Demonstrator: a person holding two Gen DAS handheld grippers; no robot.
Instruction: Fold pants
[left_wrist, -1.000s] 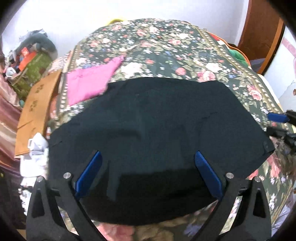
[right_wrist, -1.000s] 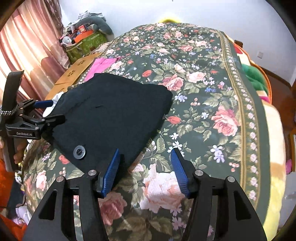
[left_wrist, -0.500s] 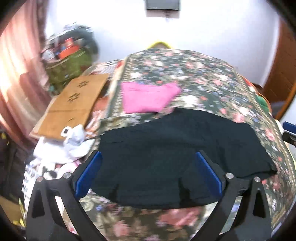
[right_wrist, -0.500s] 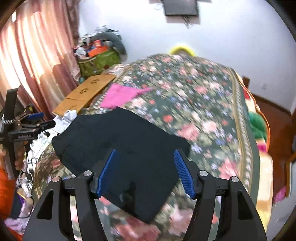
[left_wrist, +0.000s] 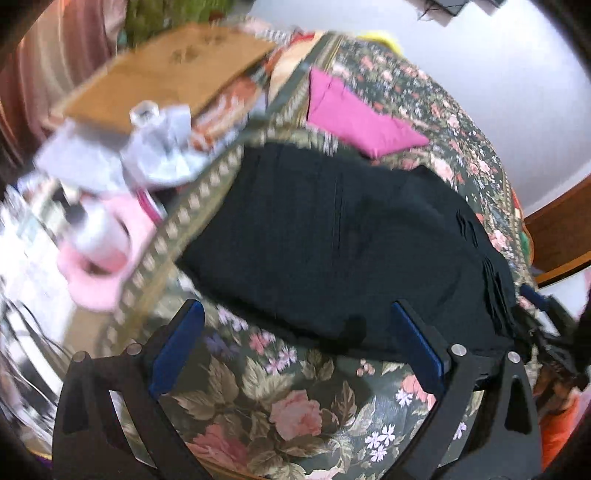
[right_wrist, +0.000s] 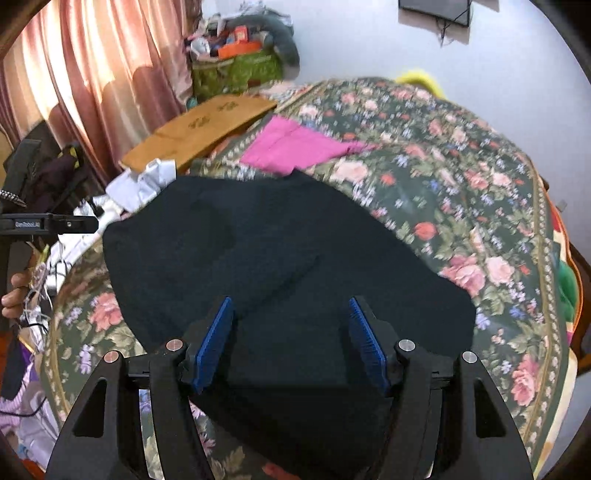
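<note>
The black pants (left_wrist: 340, 243) lie folded into a flat dark block on the floral bedspread (left_wrist: 280, 410). In the right wrist view the pants (right_wrist: 280, 258) fill the middle. My left gripper (left_wrist: 299, 358) is open and empty, held above the bedspread just short of the pants' near edge. My right gripper (right_wrist: 291, 339) is open and empty, held over the near part of the pants. The left gripper also shows at the left edge of the right wrist view (right_wrist: 48, 223).
A folded pink garment (right_wrist: 295, 147) lies on the bed beyond the pants. A brown cardboard box (right_wrist: 199, 129), white cloth clutter (right_wrist: 144, 181) and a green bag (right_wrist: 236, 70) stand past the bed's left edge by the curtains (right_wrist: 74, 74).
Both grippers pulled back and up from the pants and stayed open. The left view swung left toward the bed's edge; the right gripper shifted from beside the pants to over them.
</note>
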